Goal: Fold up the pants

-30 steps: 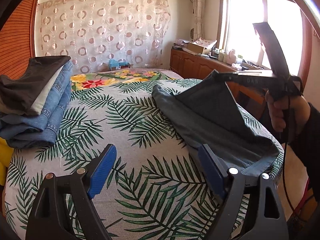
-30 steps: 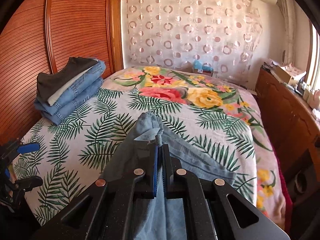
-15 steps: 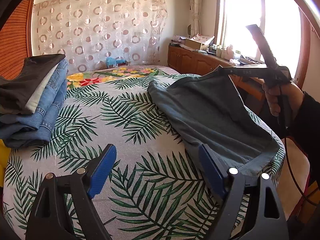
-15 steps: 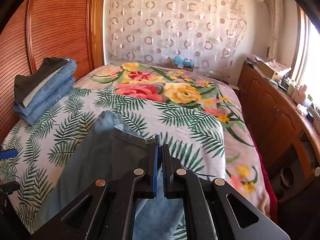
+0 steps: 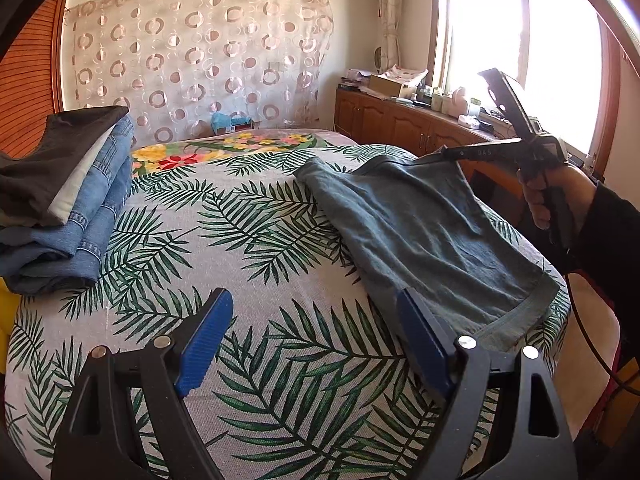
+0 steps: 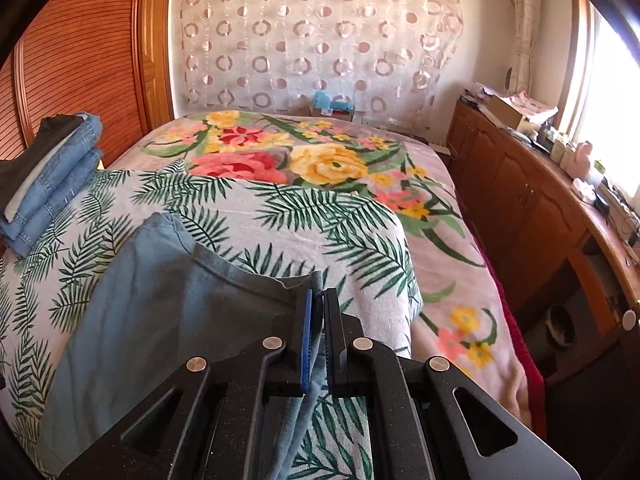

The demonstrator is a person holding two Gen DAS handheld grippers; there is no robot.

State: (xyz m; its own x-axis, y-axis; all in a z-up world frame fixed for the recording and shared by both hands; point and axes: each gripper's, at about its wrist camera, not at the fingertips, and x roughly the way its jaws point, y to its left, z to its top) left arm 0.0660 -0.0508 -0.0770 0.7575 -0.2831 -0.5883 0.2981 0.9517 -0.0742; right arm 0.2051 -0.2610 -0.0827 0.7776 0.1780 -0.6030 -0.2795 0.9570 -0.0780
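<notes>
A pair of grey-blue pants (image 5: 424, 236) lies on the palm-leaf bedspread (image 5: 224, 248), on its right half. My right gripper (image 6: 316, 300) is shut on a corner of the pants (image 6: 168, 304) and holds that edge lifted above the bed. It shows in the left wrist view (image 5: 444, 154) at the far right, held by a hand. My left gripper (image 5: 316, 320) is open and empty, low over the near part of the bed. Its right finger (image 5: 420, 332) is close to the pants' near hem.
A stack of folded jeans and dark clothes (image 5: 64, 200) sits at the bed's left side, also seen in the right wrist view (image 6: 48, 172). A wooden cabinet (image 6: 532, 208) with clutter runs along the right under the window. A wooden slatted wall (image 6: 76, 60) stands on the left.
My right gripper has pulled the held pants edge to the right and lower, spreading the cloth flatter on the bed. My left gripper has stayed open and moved little.
</notes>
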